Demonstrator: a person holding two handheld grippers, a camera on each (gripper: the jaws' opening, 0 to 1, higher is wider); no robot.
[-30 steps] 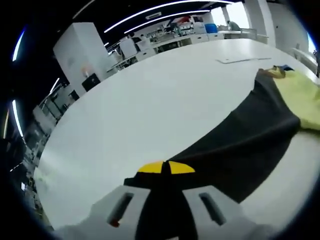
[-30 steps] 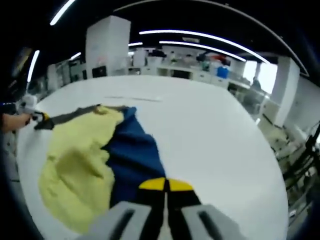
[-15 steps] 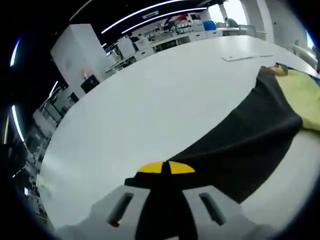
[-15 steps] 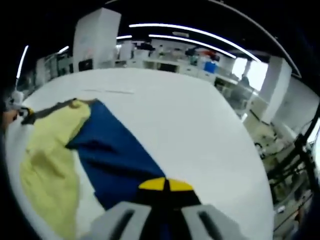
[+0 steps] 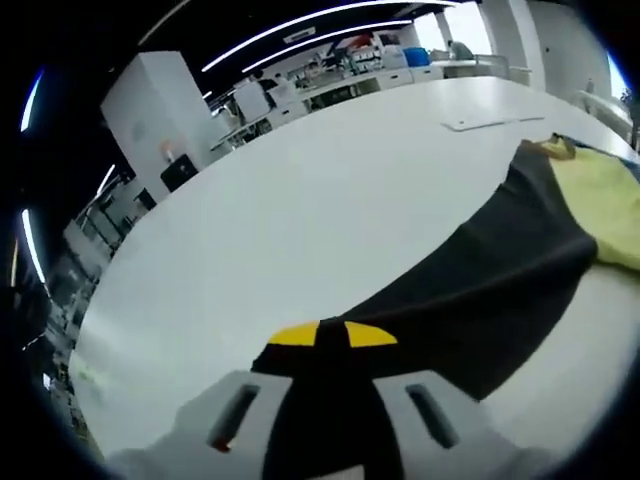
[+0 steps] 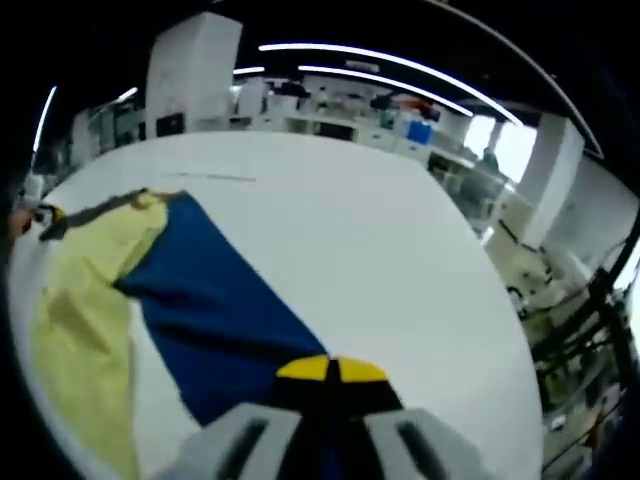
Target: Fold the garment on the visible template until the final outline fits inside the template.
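A garment lies stretched across a white table. Its dark panel runs from my left gripper toward a yellow part at the right. That gripper is shut on the dark cloth at its yellow-tipped jaws. In the right gripper view the same garment shows a blue panel and a yellow part. My right gripper is shut on the blue panel's near end. At the far left of that view the left gripper holds the other end. The cloth hangs taut between the two.
A thin flat white sheet lies on the table beyond the garment, seen also as a sheet in the right gripper view. White cabinets and lab benches stand past the table's far edge. The table edge curves at the right.
The blue panel has been pulled straighter and longer toward my right gripper, and the yellow part has slid left. The left gripper view has barely shifted.
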